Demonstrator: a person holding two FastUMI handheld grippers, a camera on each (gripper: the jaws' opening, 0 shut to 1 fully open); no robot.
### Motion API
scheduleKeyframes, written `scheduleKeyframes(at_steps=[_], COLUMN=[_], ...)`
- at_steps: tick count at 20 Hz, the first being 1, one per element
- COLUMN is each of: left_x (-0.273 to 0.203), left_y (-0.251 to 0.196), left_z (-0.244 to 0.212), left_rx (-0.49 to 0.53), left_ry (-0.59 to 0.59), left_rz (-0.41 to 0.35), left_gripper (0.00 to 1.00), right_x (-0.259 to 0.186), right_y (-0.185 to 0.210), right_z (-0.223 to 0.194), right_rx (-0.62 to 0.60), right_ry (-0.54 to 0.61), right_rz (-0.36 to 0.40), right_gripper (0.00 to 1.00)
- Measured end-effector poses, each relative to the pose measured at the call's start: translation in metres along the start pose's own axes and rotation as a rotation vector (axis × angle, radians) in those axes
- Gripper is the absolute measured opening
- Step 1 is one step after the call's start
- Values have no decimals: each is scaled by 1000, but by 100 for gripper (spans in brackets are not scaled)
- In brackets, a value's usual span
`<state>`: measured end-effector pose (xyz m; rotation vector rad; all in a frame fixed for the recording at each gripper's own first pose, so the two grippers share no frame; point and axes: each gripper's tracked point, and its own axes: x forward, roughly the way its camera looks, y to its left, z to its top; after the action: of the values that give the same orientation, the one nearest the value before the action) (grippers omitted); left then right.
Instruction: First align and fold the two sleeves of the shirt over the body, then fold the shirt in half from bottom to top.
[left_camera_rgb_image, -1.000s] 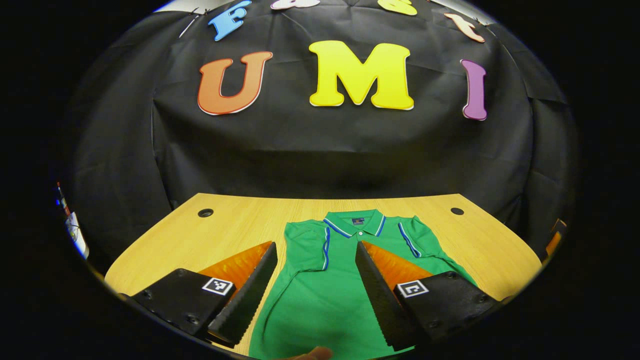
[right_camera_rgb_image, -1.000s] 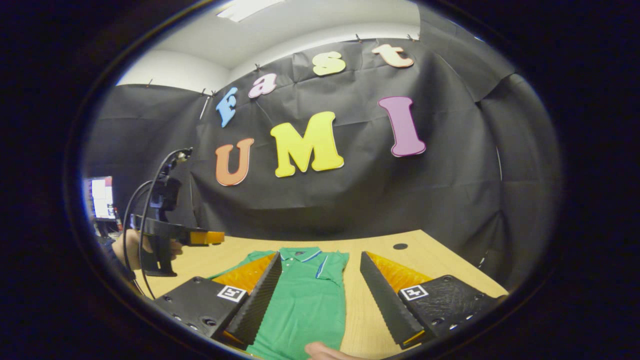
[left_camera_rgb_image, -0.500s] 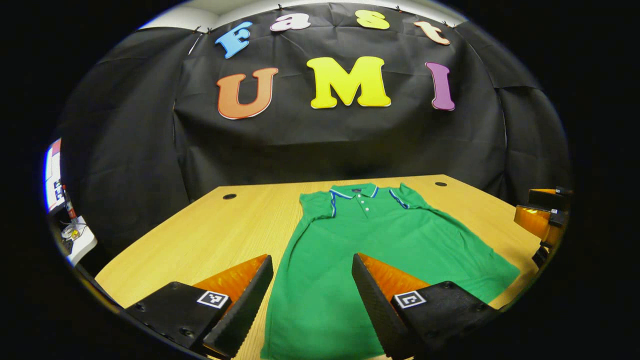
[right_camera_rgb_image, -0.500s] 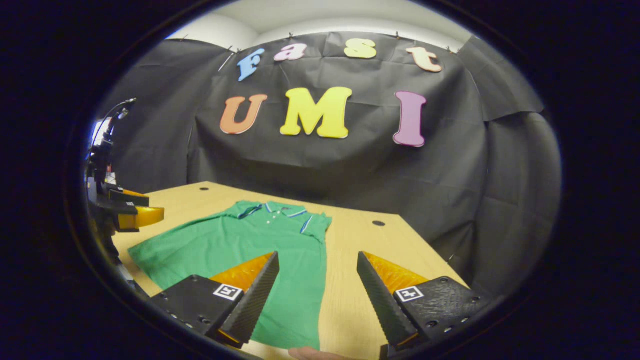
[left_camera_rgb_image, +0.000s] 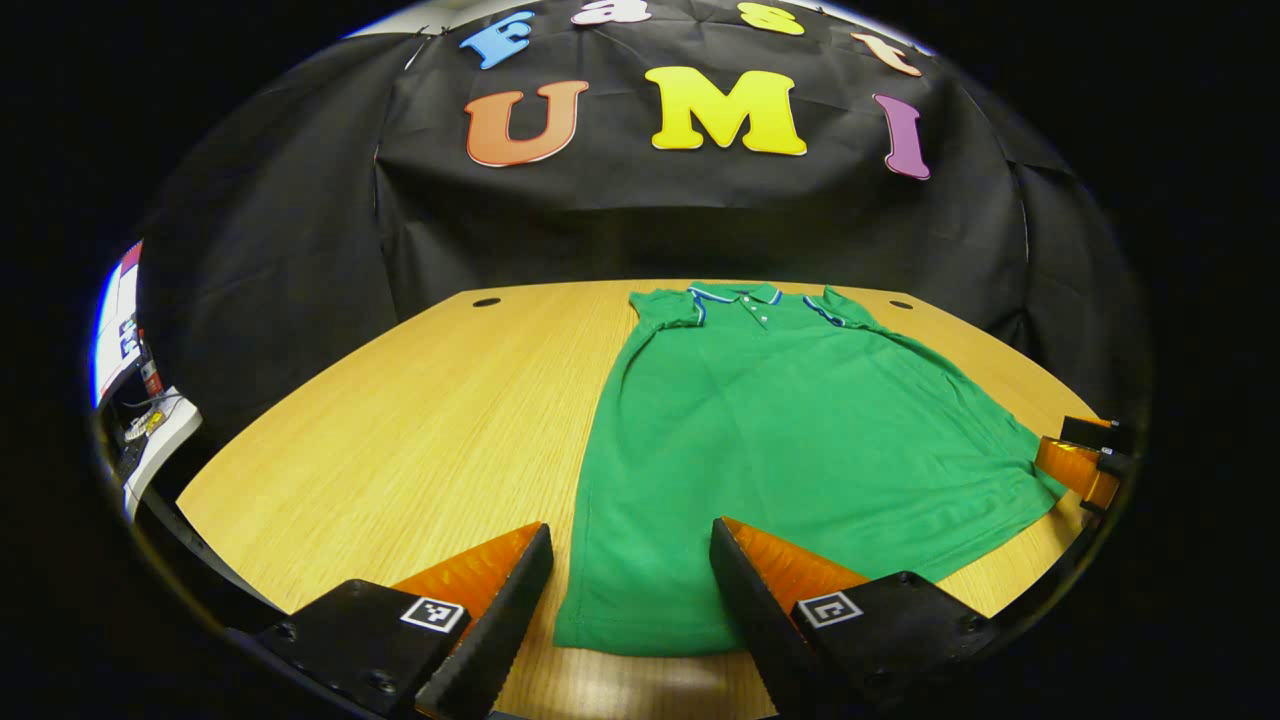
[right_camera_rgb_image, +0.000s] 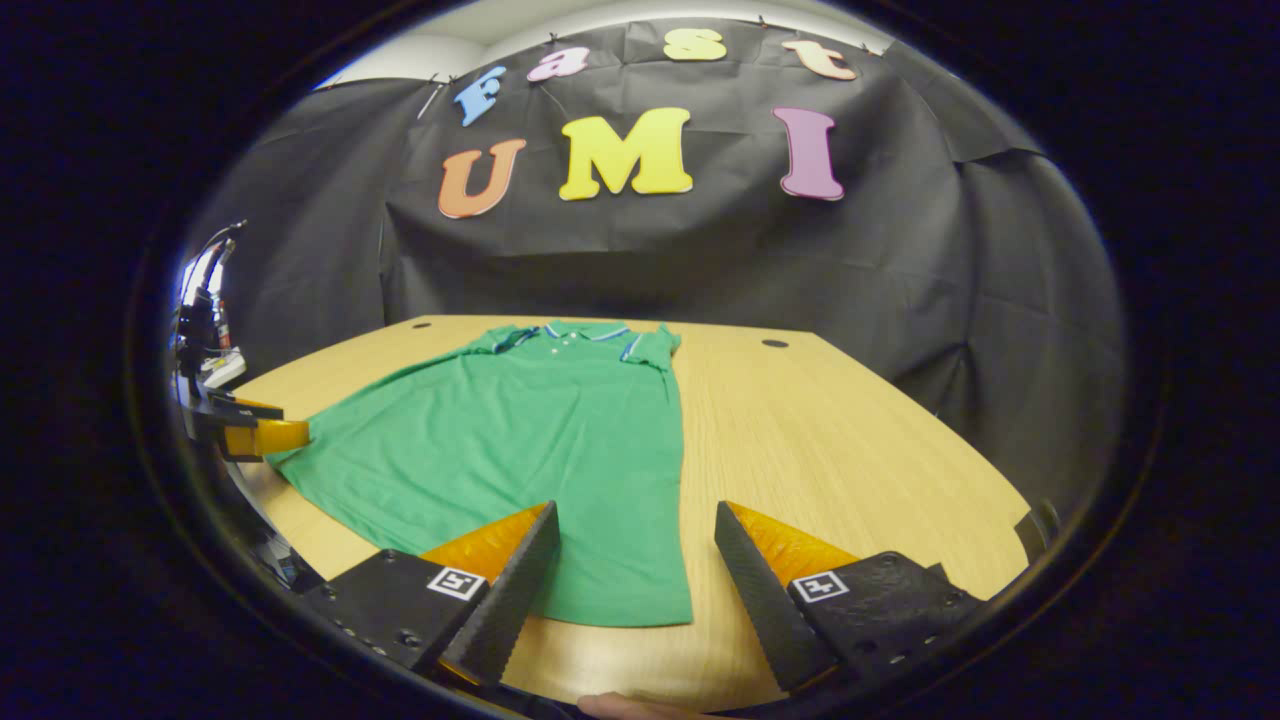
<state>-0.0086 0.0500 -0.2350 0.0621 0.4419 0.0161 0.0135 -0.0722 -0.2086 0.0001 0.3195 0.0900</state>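
Note:
A green polo shirt (left_camera_rgb_image: 790, 440) lies flat on the wooden table (left_camera_rgb_image: 420, 440), collar at the far end, both sleeves folded in over the body. In the left gripper view my left gripper (left_camera_rgb_image: 630, 610) is open above the shirt's near left hem corner, holding nothing. In the right gripper view the shirt (right_camera_rgb_image: 530, 440) lies the same way, and my right gripper (right_camera_rgb_image: 635, 590) is open over its near right hem corner, fingers astride the shirt's edge. The right gripper (left_camera_rgb_image: 1085, 465) also shows at the right edge of the left gripper view, and the left gripper (right_camera_rgb_image: 250, 435) at the left edge of the right gripper view.
Bare wood lies left of the shirt in the left gripper view and right of it in the right gripper view. Two cable holes (left_camera_rgb_image: 486, 301) (left_camera_rgb_image: 900, 304) sit near the table's far edge. A desk with equipment (left_camera_rgb_image: 140, 400) stands beyond the table's left side.
Both grippers have pulled back toward the table's near edge and tilted down, from near the collar to the hem corners. The whole shirt has come into sight. Both stay open.

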Motion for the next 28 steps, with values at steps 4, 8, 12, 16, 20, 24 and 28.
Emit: scheduleKeyframes(at_steps=[4,8,12,16,20,24,28], left_x=[2,8,15,16,9,7,37], left_y=[-5,-16,-24,-29,-29,-25,-21], left_z=[2,4,10,22,60,118,183], left_rx=[10,22,42,9,11,26,31], left_ry=[-7,-11,-17,-43,-121,-234,-310], left_rz=[-13,-31,-48,-65,-75,-70,-69], left_gripper=[93,70,13,8,8,8,8], right_x=[-1,2,15,10,1,15,53], right_y=[5,13,20,21,21,20,18], right_z=[-7,-7,-4,8,54,106,171], right_rx=[40,48,113,85,17,-12,-25], right_ry=[24,17,43,46,-57,-125,-184], right_rz=[27,42,101,114,100,88,70], right_gripper=[95,89,19,0,0,0,0])
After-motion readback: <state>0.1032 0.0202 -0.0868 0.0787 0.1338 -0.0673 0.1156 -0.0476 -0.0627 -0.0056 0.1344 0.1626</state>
